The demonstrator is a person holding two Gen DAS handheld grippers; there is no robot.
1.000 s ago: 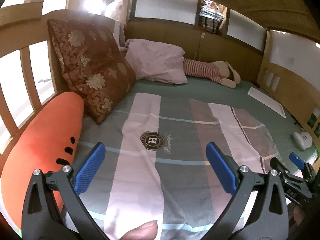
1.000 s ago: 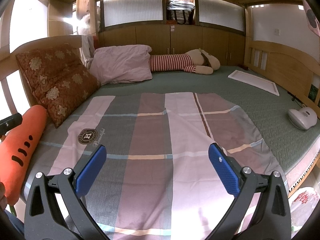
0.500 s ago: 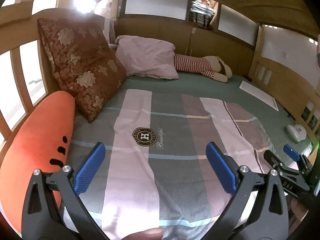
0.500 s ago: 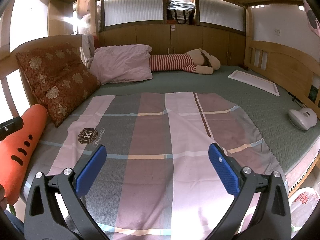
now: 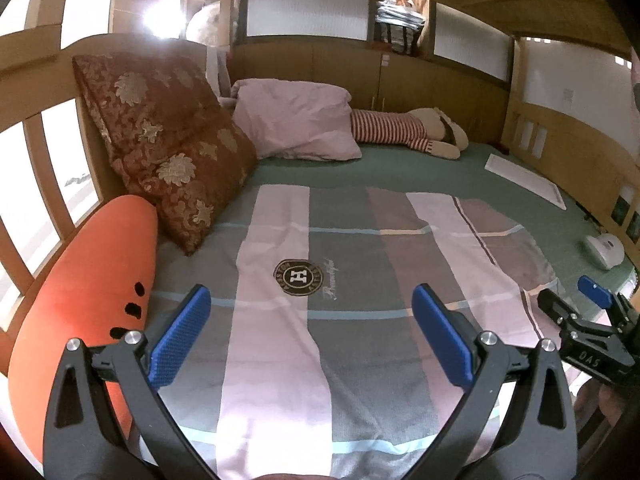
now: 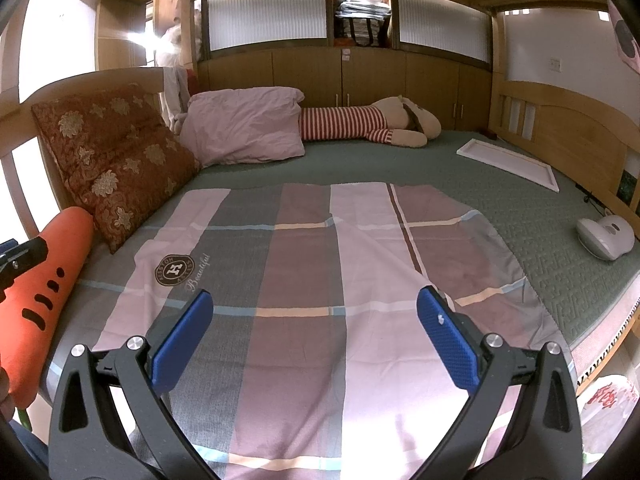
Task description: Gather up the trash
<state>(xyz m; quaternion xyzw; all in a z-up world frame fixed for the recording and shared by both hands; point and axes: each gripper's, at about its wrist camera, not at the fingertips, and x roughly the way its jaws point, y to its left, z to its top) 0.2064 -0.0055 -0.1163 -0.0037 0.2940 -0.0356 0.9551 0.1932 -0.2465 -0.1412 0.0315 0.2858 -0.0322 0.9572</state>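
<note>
Plastic bag (image 6: 604, 404) beside bed, right wrist view only.

The left gripper (image 5: 312, 336) is held level and low, its 2 blue-padded fingers (image 5: 180, 336) spread wide with nothing between them; the right gripper (image 6: 316, 340) sits likewise, jaws wide apart and empty; in the left wrist view the right gripper appears at the far right edge, beside the left.
</note>
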